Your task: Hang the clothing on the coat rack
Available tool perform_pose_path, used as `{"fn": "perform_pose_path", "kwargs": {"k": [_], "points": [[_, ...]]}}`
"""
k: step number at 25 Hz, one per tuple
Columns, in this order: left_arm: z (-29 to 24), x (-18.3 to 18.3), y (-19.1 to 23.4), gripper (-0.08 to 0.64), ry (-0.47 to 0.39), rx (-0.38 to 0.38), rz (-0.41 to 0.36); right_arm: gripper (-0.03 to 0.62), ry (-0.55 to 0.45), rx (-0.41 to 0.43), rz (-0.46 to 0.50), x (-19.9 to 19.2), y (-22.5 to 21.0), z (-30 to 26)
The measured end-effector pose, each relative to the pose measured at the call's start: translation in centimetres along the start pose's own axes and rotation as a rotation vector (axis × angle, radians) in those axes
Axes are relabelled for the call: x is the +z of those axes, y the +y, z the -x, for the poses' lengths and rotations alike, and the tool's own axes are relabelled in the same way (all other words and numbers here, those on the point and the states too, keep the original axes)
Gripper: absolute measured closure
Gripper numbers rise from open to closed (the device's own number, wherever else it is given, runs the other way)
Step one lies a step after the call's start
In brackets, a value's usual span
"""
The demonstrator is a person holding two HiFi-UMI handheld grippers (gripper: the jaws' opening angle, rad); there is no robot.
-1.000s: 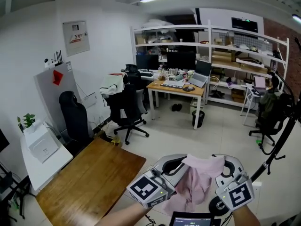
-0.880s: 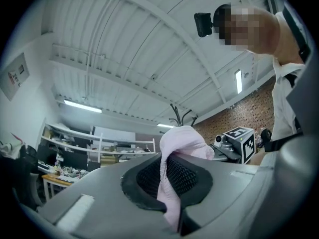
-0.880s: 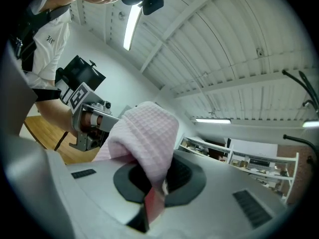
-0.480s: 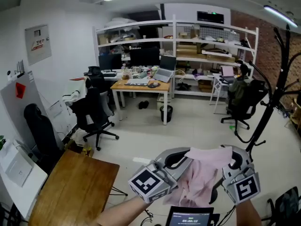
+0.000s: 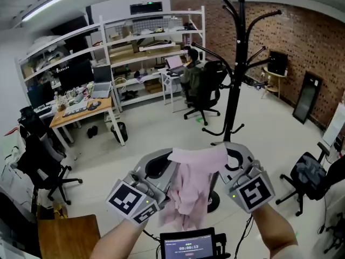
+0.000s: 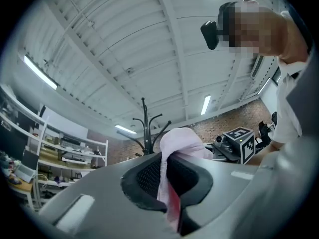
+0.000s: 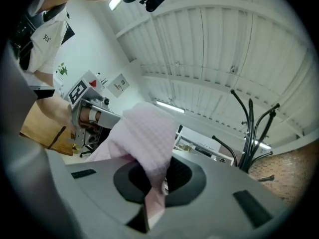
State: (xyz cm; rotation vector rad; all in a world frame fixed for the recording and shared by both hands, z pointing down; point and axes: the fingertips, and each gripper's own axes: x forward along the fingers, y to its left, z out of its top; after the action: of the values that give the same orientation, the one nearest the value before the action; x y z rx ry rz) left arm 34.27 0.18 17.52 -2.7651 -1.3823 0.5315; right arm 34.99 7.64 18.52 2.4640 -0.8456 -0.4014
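Left tool (image 5: pixel 158 169) was clamped shut on one top edge of pink garment (image 5: pixel 190 196). Right tool (image 5: pixel 237 161) was clamped shut on other top edge. Garment spanned both tools, rest hung down in folds, held in air above floor. Black coat rack (image 5: pixel 235 74) stood beyond tools, apart from garment. Office chair (image 5: pixel 207 88) stood behind rack.

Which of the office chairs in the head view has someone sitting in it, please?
The black office chair just left of the coat rack, by the white shelving; the far-left chair and lower-right chair hold nobody.
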Motion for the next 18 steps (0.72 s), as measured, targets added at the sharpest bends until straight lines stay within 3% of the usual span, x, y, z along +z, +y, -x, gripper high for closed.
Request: {"fn": "perform_pose_path", "kwargs": {"k": [8, 18], "points": [[-3.6, 0.0, -1.6, 0.551, -0.021, -0.109, 0.032, 0.583, 0.024, -0.087, 0.041, 0.2, -2.5, 1.8], [-7.1, 1.1, -3.2, 0.551, -0.025, -0.152, 0.001, 0.583, 0.003, -0.135, 0.083, 1.0, -5.9, 3.7]]}}
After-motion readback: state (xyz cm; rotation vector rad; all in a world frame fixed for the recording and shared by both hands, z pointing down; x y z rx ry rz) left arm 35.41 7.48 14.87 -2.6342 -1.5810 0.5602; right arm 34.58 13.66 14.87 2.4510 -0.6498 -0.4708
